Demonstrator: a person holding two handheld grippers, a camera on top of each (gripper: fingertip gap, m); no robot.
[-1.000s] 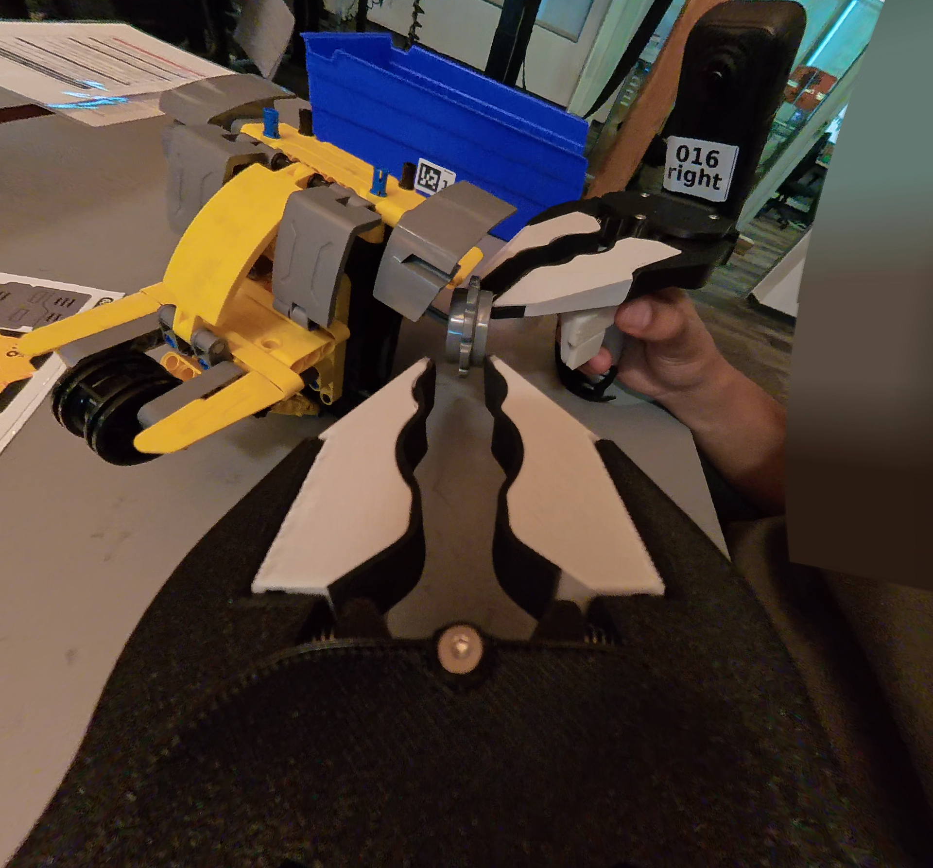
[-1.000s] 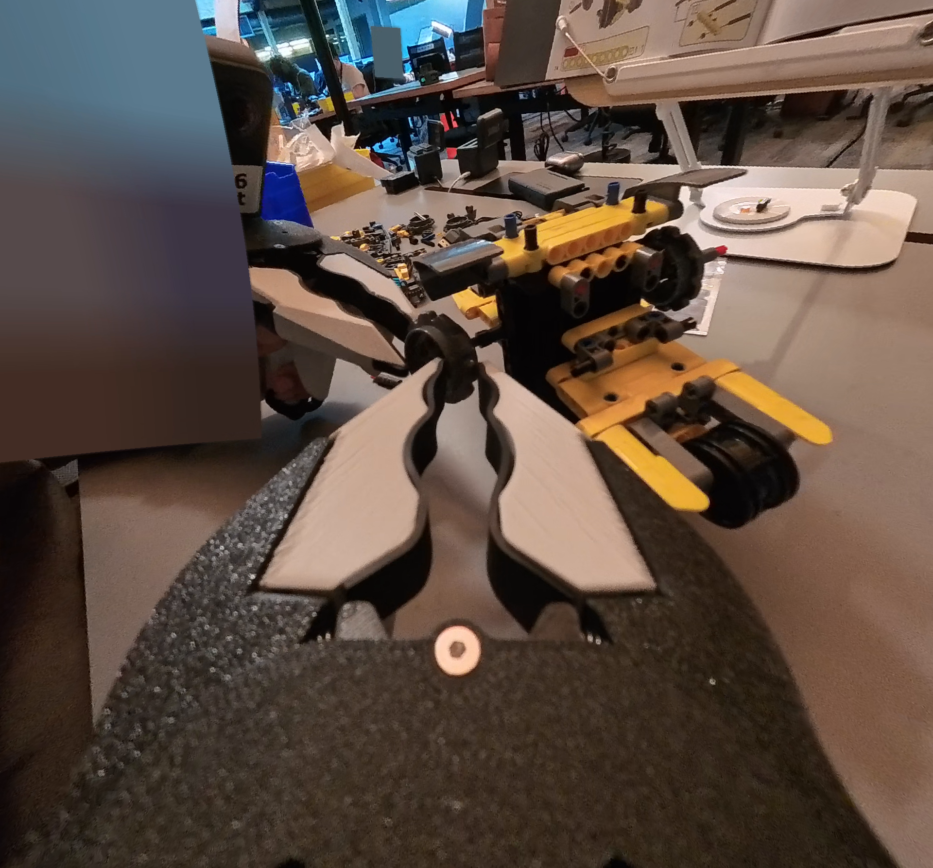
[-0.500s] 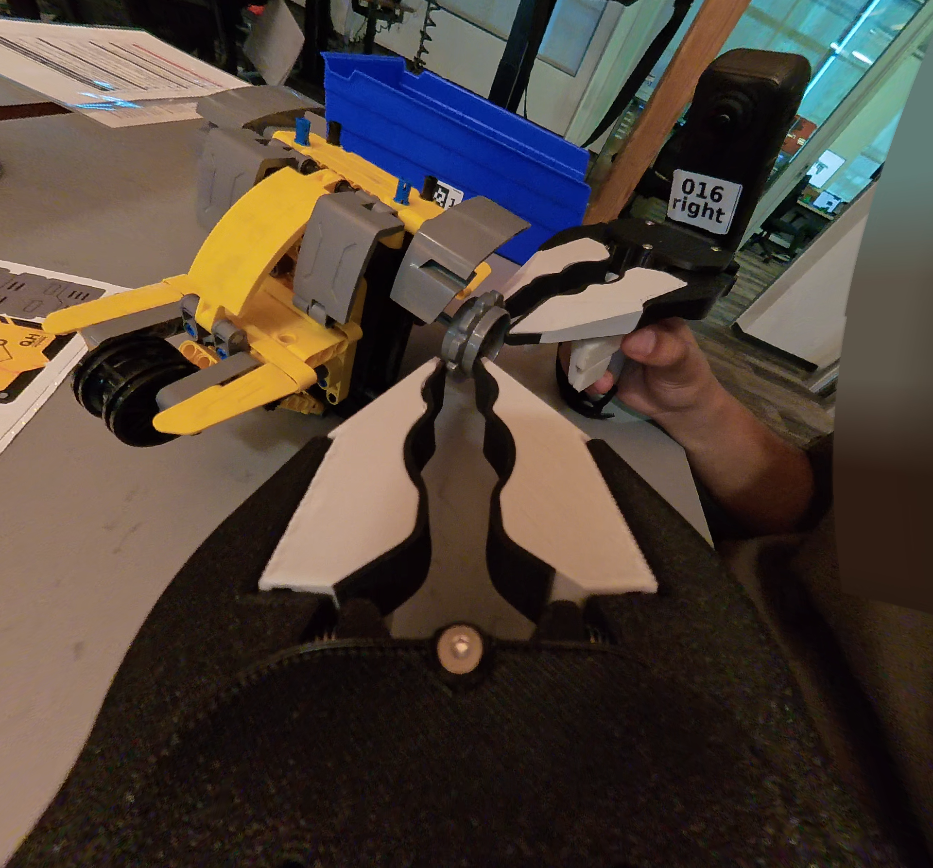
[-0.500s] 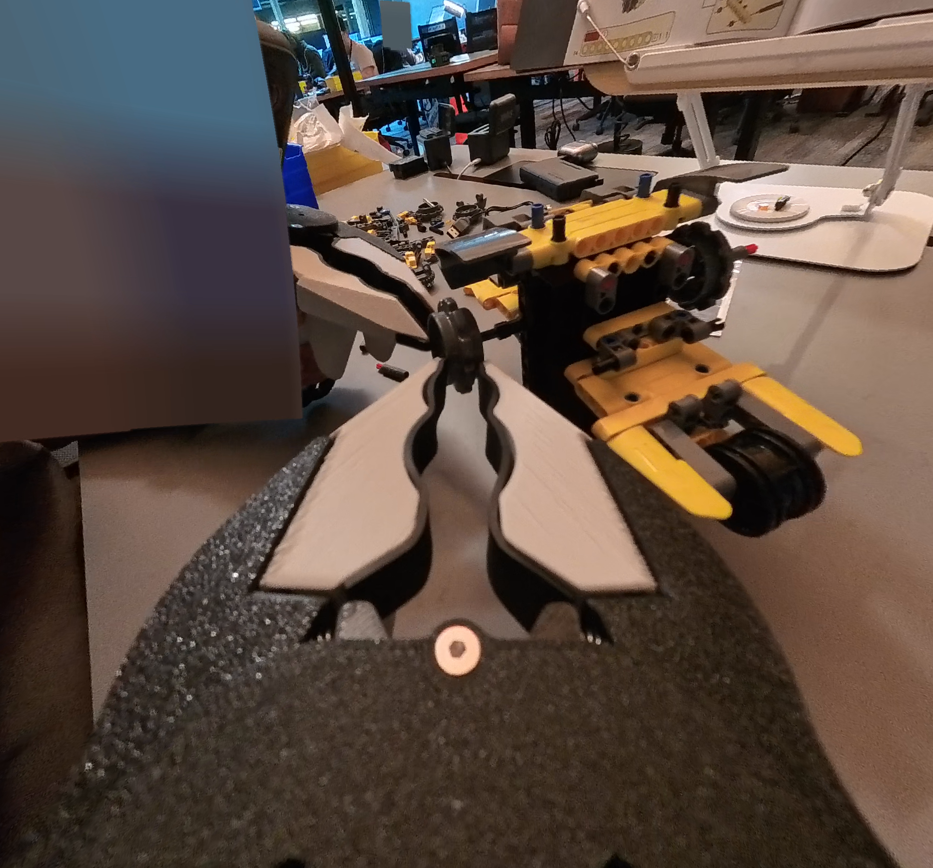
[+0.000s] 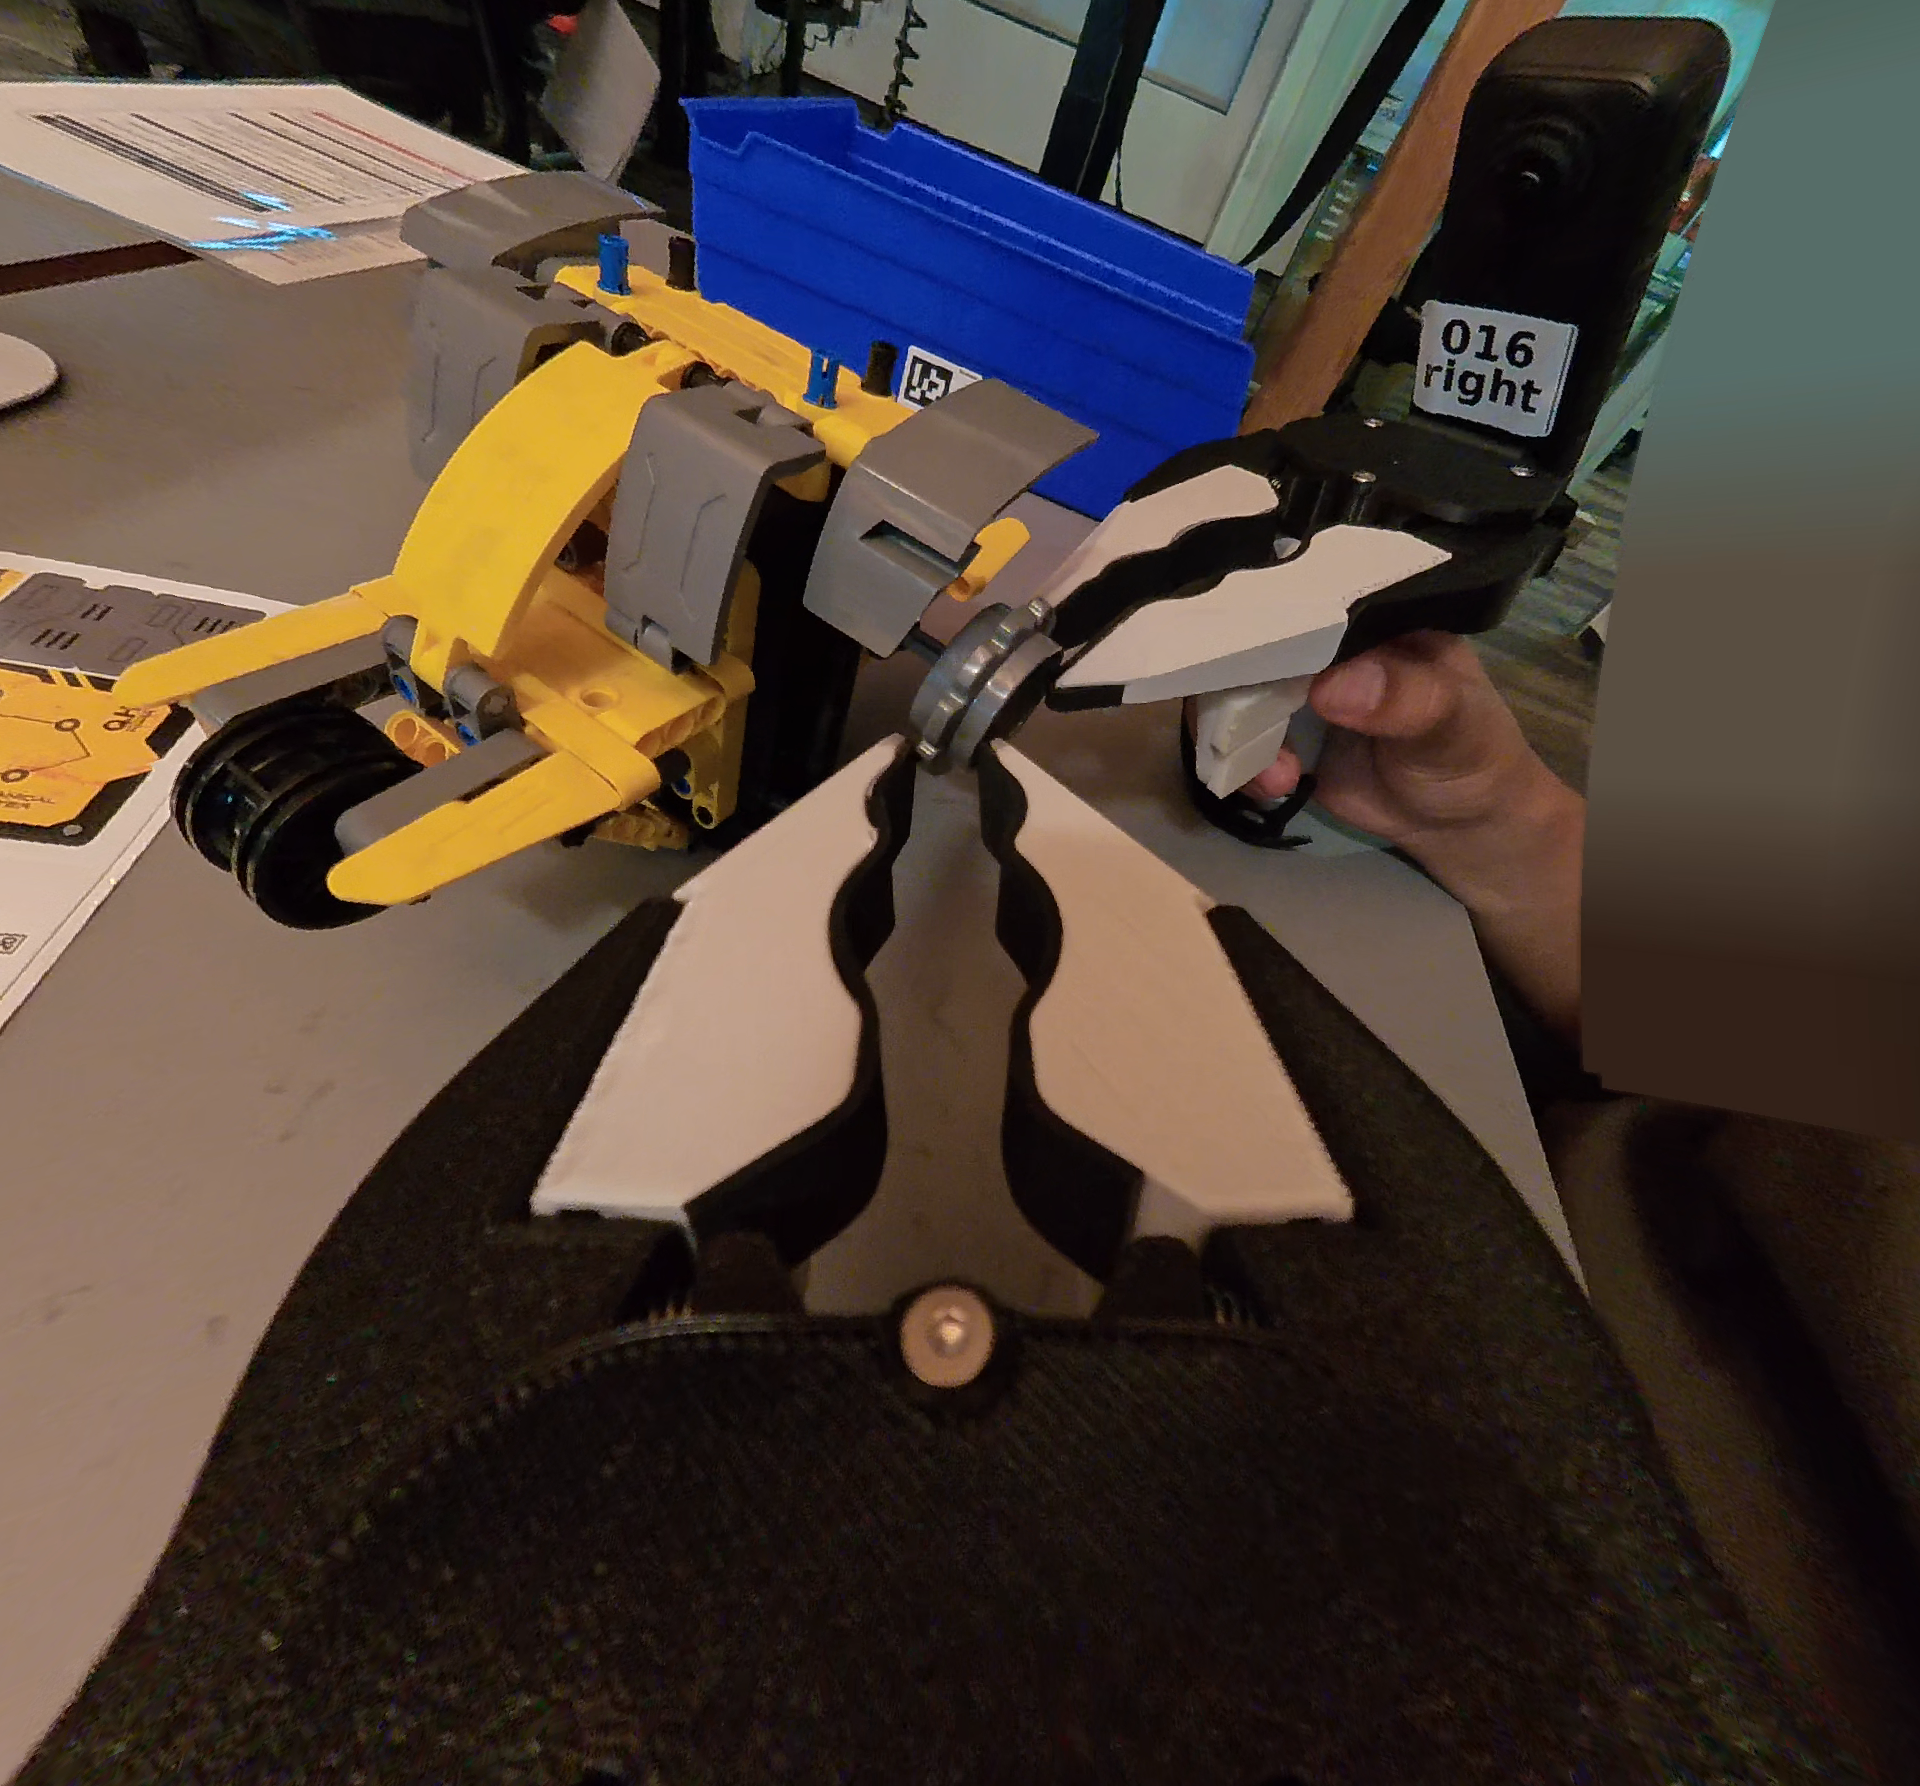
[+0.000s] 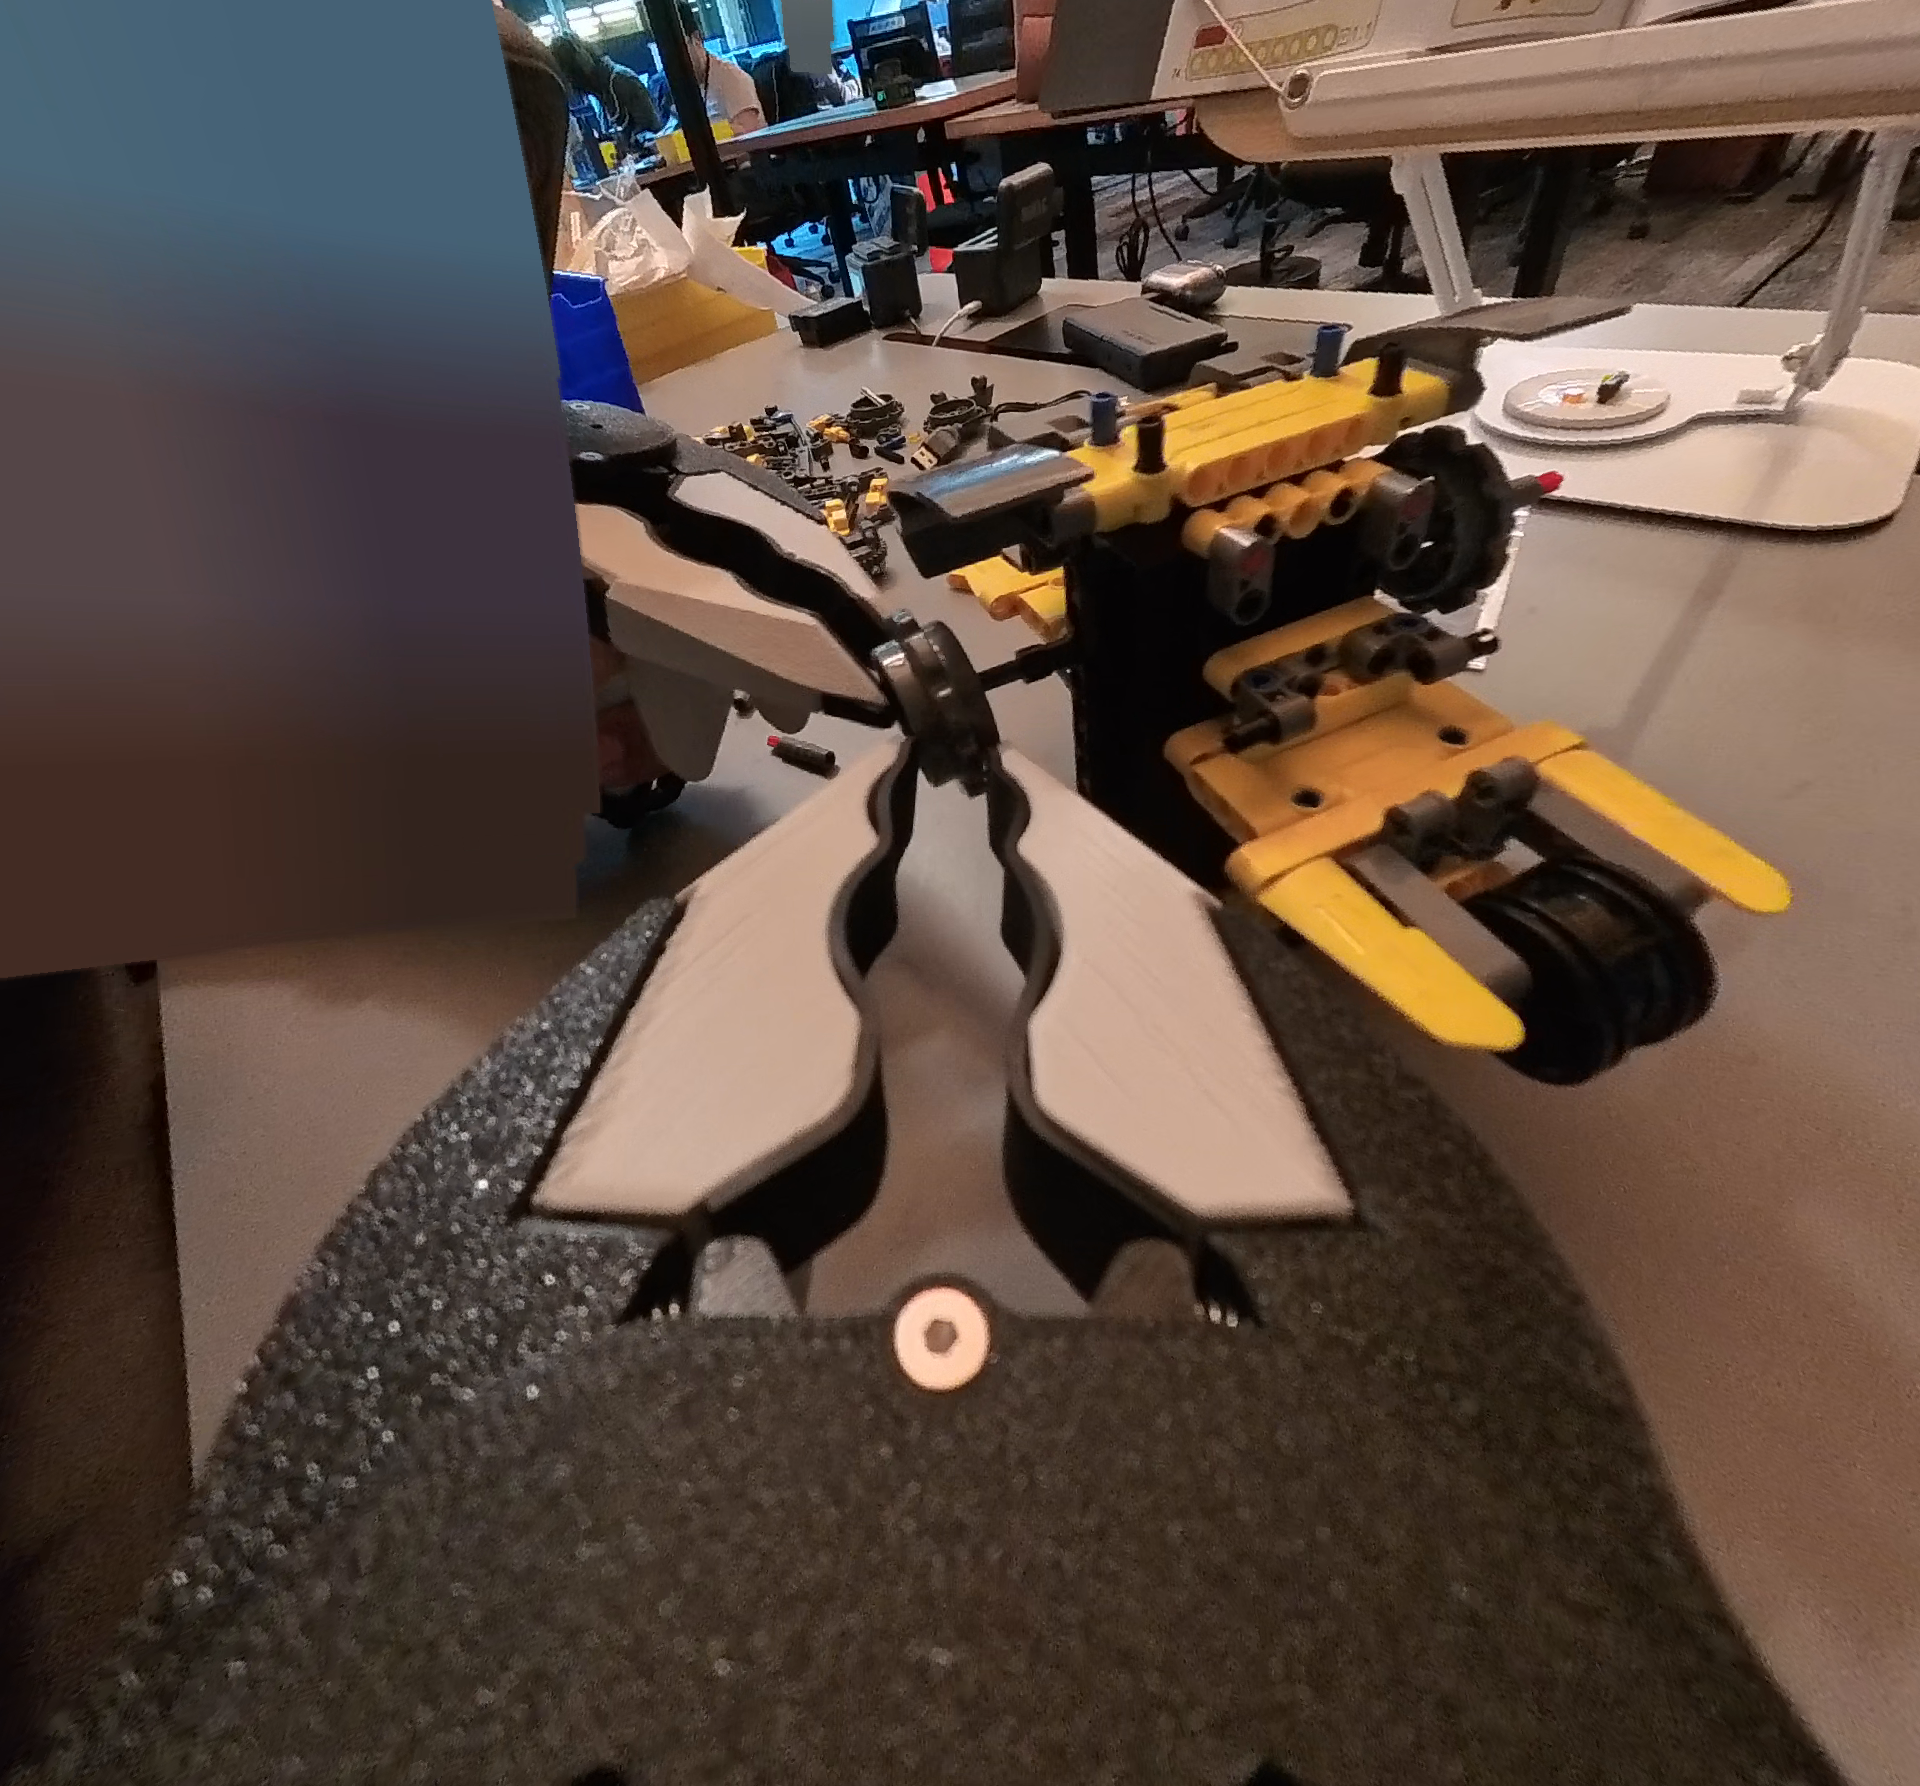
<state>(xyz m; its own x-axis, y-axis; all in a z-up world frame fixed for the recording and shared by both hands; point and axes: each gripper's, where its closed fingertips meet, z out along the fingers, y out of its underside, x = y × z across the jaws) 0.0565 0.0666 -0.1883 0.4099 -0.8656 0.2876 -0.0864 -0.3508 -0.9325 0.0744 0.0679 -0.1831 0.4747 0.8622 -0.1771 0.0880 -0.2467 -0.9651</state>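
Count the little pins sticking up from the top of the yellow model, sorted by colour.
Blue pins: 2
Black pins: 2
Total on the yellow model: 4

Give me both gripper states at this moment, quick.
Left gripper: closed, fingertips pinching the lower edge of the grey gear.
Right gripper: closed on the same grey gear.
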